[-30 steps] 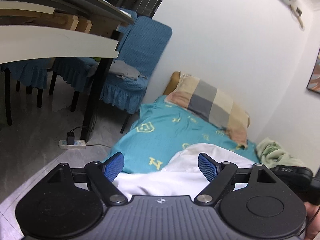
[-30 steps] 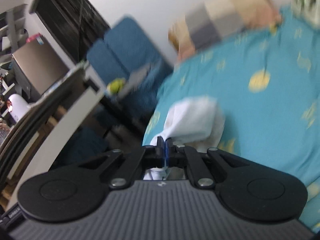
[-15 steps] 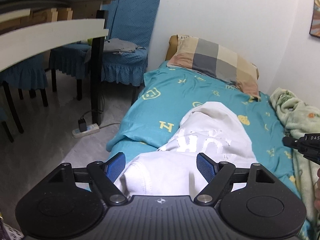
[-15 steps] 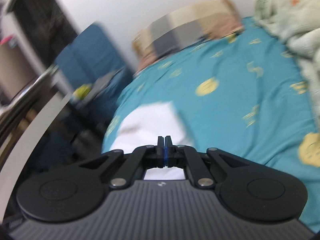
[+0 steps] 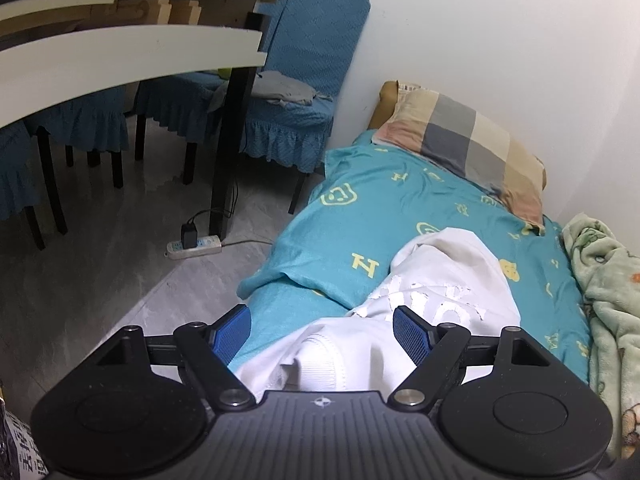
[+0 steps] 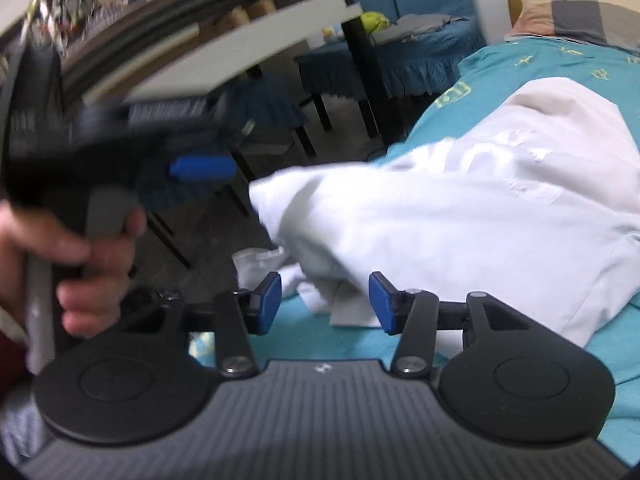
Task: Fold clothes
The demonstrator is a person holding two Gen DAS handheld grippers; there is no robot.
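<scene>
Fingers (image 6: pixel 378 302) spread wide, holding nothing.

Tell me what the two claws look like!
Both look alike. The left claw and right claw each have blue ribbed pads on black arms with silver bolts, two round black discs, and a grey ridged body bearing a small round mark.
</scene>
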